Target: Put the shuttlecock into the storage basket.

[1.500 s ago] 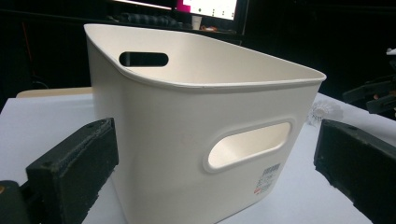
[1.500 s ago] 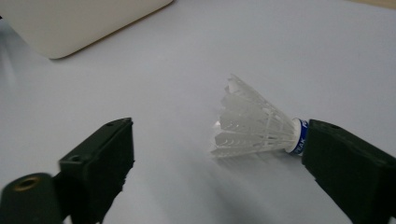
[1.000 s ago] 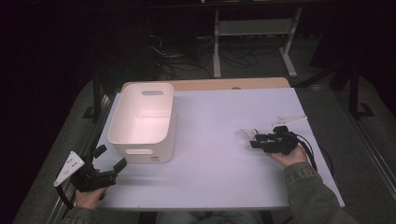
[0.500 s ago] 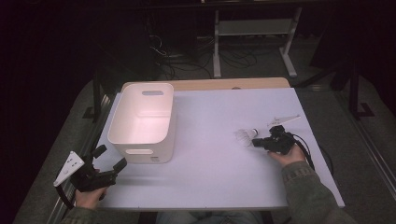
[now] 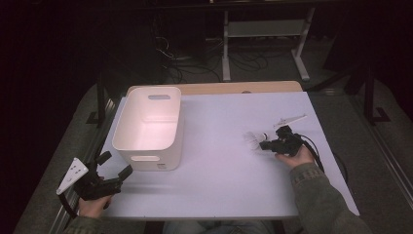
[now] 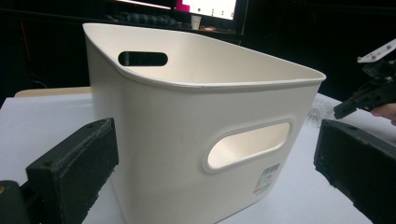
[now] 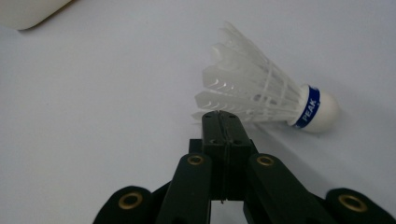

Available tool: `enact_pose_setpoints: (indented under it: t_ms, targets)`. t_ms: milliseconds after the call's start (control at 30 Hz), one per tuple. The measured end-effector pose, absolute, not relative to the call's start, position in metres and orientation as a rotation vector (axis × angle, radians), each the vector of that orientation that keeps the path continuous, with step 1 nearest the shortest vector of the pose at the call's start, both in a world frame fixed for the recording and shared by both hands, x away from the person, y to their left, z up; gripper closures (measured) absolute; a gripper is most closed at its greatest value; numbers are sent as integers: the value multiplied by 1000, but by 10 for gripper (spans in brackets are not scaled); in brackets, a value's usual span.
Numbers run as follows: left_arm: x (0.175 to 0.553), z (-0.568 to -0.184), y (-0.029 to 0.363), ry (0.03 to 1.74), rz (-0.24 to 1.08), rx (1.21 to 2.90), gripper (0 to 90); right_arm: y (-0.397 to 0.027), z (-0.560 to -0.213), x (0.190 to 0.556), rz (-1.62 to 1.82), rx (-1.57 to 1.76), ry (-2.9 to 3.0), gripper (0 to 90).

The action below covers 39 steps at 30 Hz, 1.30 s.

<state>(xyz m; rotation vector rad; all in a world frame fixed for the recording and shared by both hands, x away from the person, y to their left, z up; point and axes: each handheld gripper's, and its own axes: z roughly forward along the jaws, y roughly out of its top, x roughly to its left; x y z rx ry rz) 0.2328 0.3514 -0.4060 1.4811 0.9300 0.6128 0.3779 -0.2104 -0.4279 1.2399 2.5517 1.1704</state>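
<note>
On the right half of the white bench [image 5: 219,146] lies a feathered shuttlecock [image 7: 261,98] on its side, its cork nose pointing away from the white plastic bin. A blue band around the base of the cork carries the word "PEAK" in white letters, readable in the right gripper view. The bin [image 5: 148,126] stands upright on the left half of the bench, well apart from the shuttlecock, with an oval handle slot in each end wall. Low on the wall that faces the left claw is a small printed sticker [image 6: 267,178]; its text is too small to read.

The right claw [image 7: 223,122] has just been closing, and its two jaws now stand pressed flat together with no gap between them. Their tips sit at the edge of the feather skirt; whether a feather is pinched between them or they merely touch it cannot be told. In the high view the person's right hand [image 5: 291,155] holds this claw low over the bench, aimed toward the shuttlecock.

The left claw [image 5: 113,166] is wide open and holds nothing. It sits just beside the near end of the bin, jaws pointing at that wall, apart from it.
</note>
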Motion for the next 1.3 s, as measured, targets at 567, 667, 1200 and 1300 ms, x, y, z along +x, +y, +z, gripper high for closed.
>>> enact_pose_setpoints:
  t_ms: [567, 667, 1200, 1300]
  targets:
    - [232, -406, 352, 934, 613, 1481, 0, -194, -432, 403, 1167, 1274, 2533, 883]
    - [232, -406, 352, 935, 614, 1484, 0, -194, -432, 406, 1174, 1264, 2524, 883]
    - [232, -406, 352, 935, 610, 1478, 0, -200, -436, 431, 1220, 1372, 2416, 883]
    - [232, -406, 352, 936, 609, 1477, 0, -201, -435, 434, 1228, 1389, 2395, 882]
